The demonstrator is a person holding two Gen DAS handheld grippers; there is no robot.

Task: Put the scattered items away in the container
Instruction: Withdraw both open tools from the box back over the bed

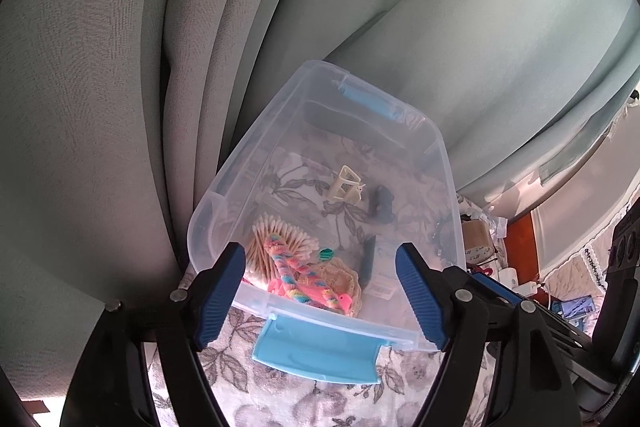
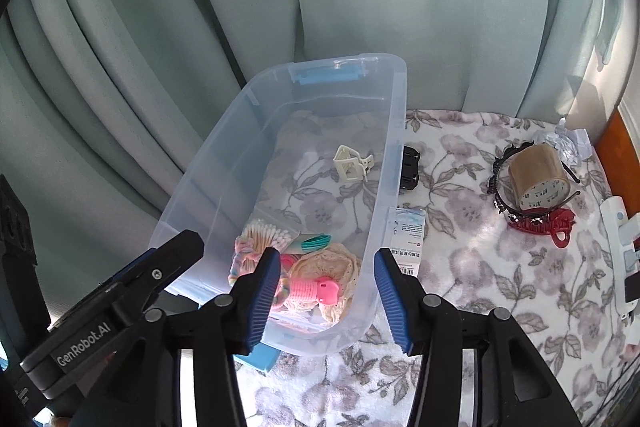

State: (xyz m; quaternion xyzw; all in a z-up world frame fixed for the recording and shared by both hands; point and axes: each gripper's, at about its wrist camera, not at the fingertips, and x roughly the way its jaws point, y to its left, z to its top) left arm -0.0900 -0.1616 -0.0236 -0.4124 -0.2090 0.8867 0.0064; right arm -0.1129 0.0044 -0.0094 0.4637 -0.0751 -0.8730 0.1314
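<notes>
Clear plastic container [image 2: 280, 155] on floral cloth [image 2: 480, 267], against curtain.

Already inside, near end: crocheted doily [image 2: 332, 263], cotton swabs [image 2: 268, 233], pastel braided piece [image 1: 286, 267], pink clip [image 2: 320, 289], teal hair ties [image 2: 316, 241]; further in, cream claw clip [image 2: 352, 163].

Still out: tape roll [image 2: 538, 179], black headband [image 2: 500, 183], red claw clip [image 2: 548, 225], carded packet [image 2: 408, 239] and black clip [image 2: 410, 167] just beside the wall.

Left gripper [image 1: 320, 291] wide open, empty. Right gripper [image 2: 326, 297] part open, empty, straddling near corner.

Roughly half done.
</notes>
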